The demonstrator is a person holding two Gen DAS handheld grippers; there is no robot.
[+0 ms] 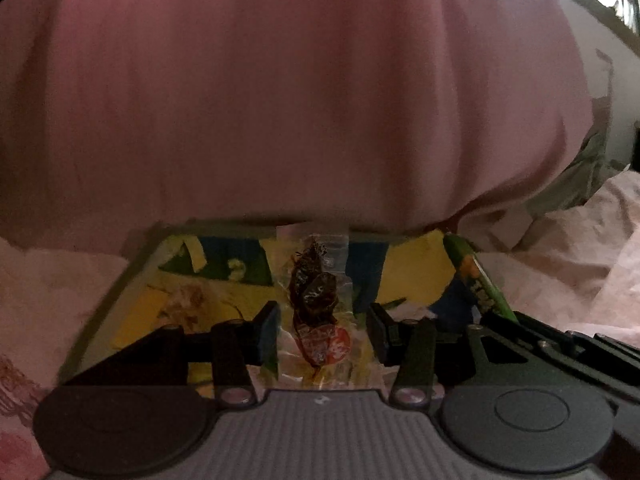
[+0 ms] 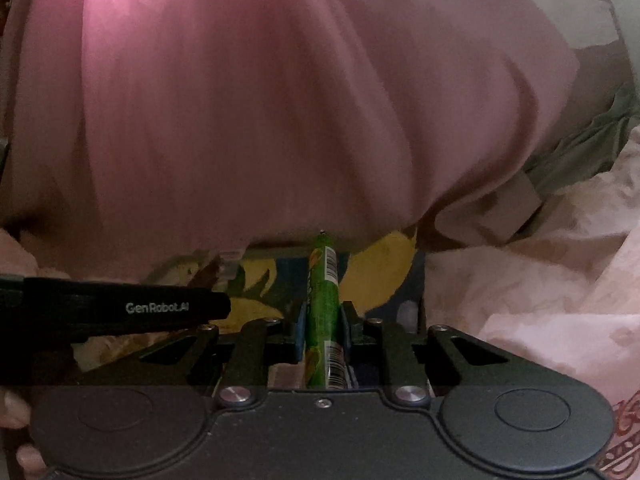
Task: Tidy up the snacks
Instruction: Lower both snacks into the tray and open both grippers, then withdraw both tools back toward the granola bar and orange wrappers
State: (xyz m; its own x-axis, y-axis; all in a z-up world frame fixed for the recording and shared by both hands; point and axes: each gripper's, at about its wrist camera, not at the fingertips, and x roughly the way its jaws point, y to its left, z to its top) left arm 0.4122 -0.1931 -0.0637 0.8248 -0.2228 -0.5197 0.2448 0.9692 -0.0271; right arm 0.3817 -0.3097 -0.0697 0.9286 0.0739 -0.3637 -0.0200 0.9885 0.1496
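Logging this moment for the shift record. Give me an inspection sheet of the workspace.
Surface: pale pink rumpled bedsheet.
Job's things: green stick-shaped snack packet; clear wrapper of dark dried snack; both over a yellow-blue printed tray.
Clutter: nothing seen.
Grippers: right gripper shut on the green packet; left gripper straddles the clear wrapper, jaws apart.
Cables: nothing seen.
Surroundings: pink cloth fills the background.
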